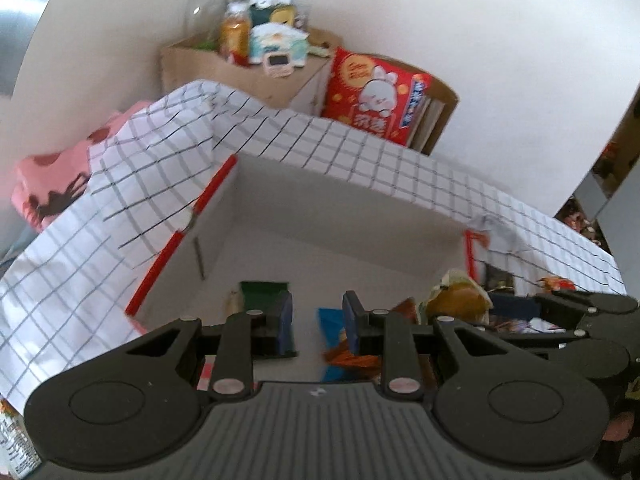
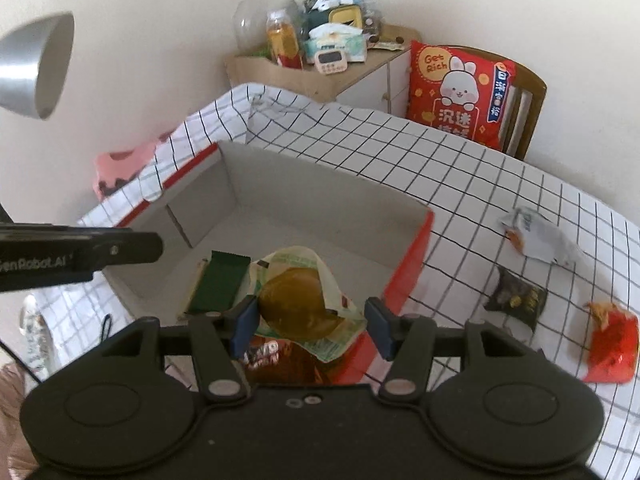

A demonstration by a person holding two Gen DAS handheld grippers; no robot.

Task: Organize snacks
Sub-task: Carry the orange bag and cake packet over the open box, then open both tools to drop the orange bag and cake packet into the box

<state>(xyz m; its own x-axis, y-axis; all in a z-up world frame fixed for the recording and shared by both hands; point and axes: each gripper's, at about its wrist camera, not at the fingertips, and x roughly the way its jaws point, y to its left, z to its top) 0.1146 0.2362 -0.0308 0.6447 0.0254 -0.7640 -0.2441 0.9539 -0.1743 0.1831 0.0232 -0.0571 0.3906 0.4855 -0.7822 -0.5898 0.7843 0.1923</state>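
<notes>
The right gripper (image 2: pixel 310 326) hangs over the near end of the open box (image 2: pixel 328 184); its blue pads flank a pastry packet (image 2: pixel 298 300), but whether they press on it cannot be told. The left gripper (image 1: pixel 316 320) stands narrowly parted above the box floor, grasping nothing. A green packet (image 2: pixel 218 280) lies inside the box. On the checked cloth (image 2: pixel 460 168) right of the box lie a grey packet (image 2: pixel 540 236), a black packet (image 2: pixel 516 300) and a red packet (image 2: pixel 614 346)
</notes>
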